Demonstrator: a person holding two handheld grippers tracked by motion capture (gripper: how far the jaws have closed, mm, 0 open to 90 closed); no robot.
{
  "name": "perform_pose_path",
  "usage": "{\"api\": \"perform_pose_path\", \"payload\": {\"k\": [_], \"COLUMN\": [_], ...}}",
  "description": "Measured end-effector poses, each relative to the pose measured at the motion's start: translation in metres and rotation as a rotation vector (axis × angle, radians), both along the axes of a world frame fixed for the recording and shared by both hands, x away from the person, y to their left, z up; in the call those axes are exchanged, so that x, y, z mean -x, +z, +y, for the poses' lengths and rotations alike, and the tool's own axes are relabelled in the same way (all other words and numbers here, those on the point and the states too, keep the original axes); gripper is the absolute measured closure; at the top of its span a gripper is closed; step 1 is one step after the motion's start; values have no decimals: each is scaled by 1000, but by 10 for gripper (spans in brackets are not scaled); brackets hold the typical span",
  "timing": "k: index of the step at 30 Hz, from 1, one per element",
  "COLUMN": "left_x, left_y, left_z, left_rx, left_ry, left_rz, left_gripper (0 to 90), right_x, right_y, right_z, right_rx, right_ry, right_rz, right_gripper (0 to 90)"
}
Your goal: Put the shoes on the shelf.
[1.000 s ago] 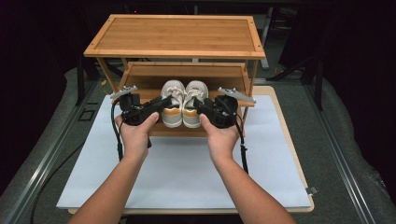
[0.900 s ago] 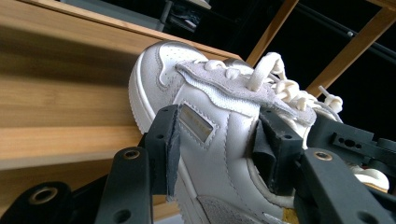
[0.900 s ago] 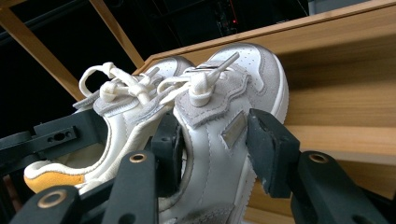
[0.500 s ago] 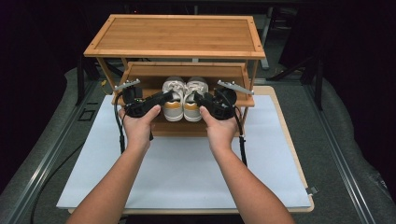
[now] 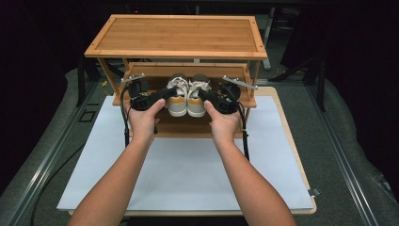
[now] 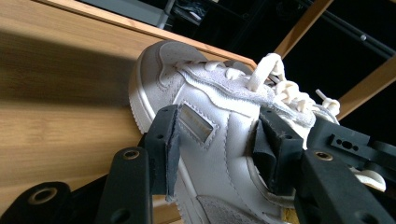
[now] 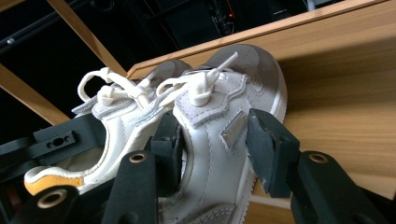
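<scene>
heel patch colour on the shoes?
Orange-yellow on the heel patch; rest of the shoes white and grey. Clearest in high view.

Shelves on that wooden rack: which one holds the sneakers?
The lower shelf holds both white sneakers, side by side with tan heels facing the person. The top shelf carries nothing.
</scene>
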State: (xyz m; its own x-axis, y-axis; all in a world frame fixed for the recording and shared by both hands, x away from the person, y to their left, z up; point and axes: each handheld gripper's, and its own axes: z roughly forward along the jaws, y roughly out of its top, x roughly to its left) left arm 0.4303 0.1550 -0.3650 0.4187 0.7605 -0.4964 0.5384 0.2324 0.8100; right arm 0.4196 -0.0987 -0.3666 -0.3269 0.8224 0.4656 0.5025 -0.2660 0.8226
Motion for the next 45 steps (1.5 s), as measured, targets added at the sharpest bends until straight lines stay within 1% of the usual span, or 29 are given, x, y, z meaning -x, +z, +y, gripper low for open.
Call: {"api": "perform_pose_path", "payload": {"k": [2, 4, 5, 6, 8, 10, 12, 13, 15, 16, 18, 21, 24, 26, 27, 28, 29, 30, 31, 34, 36, 41, 42, 45], "left_x": [-4, -7, -9, -10, -13, -14, -15, -15, -17, -17, -18, -19, -21, -23, -23, -24, -24, -23, -23, -21, -20, -15, -14, -10], "left_y": [1, 1, 1, 1, 0, 0, 1, 1, 1, 1, 2, 3, 4, 4, 5, 5, 6, 7, 9, 11, 11, 13, 14, 16], "left_z": [1, 1, 1, 1, 2, 2, 2, 2, 2, 2, 2, 2, 3, 4, 5, 6, 7, 7, 8, 9, 10, 13, 13, 12], "left_rx": [-12, -10, -9, -5, 22, 19, 22, 27, 24, 20, 15, 7, -1, -6, -4, 10, 23, 27, 21, 31, 25, 26, 23, 19], "left_ry": [0, 4, 7, 8, 12, 13, 13, 13, 12, 12, 14, 14, -5, -6, -11, -16, -19, -19, -24, -25, -24, -38, -40, -49], "left_rz": [6, 15, 21, 29, 48, 54, 58, 63, 61, 59, 61, 56, 66, 74, 74, 76, 72, 68, 61, 56, 56, 47, 39, 32], "left_gripper": [541, 540, 539, 538, 528, 521, 499, 498, 487, 482, 468, 449, 442, 426, 403, 380, 372, 362, 361, 362, 363, 369, 374, 382], "right_x": [-4, -8, -9, -11, -15, -16, -17, -17, -18, -19, -20, -21, -22, -22, -22, -22, -22, -23, -23, -21, -19, -15, -14, -11], "right_y": [1, 2, 3, 3, 5, 6, 6, 7, 7, 8, 8, 8, 8, 8, 8, 8, 8, 8, 8, 9, 10, 11, 11, 13], "right_z": [2, 4, 4, 4, 5, 5, 6, 6, 5, 5, 4, 3, 2, 2, 1, 1, 1, 0, 0, -2, -3, -6, -7, -10], "right_rx": [8, 6, 15, 18, 21, 25, 34, 35, 24, 33, 35, 24, 20, 18, 13, 10, 5, 1, -2, -3, 6, -15, -17, -20], "right_ry": [-2, -4, -5, -4, -7, -11, -10, -11, 2, 2, 11, 17, 18, 20, 24, 24, 24, 26, 25, 26, 24, 29, 30, 30], "right_rz": [8, 11, 16, 25, 42, 54, 50, 59, 60, 65, 67, 72, 75, 75, 76, 79, 83, 84, 88, 84, 76, 65, 62, 51], "right_gripper": [568, 566, 566, 564, 558, 552, 542, 524, 505, 502, 495, 486, 479, 475, 472, 471, 469, 468, 467, 463, 464, 462, 462, 485]}}
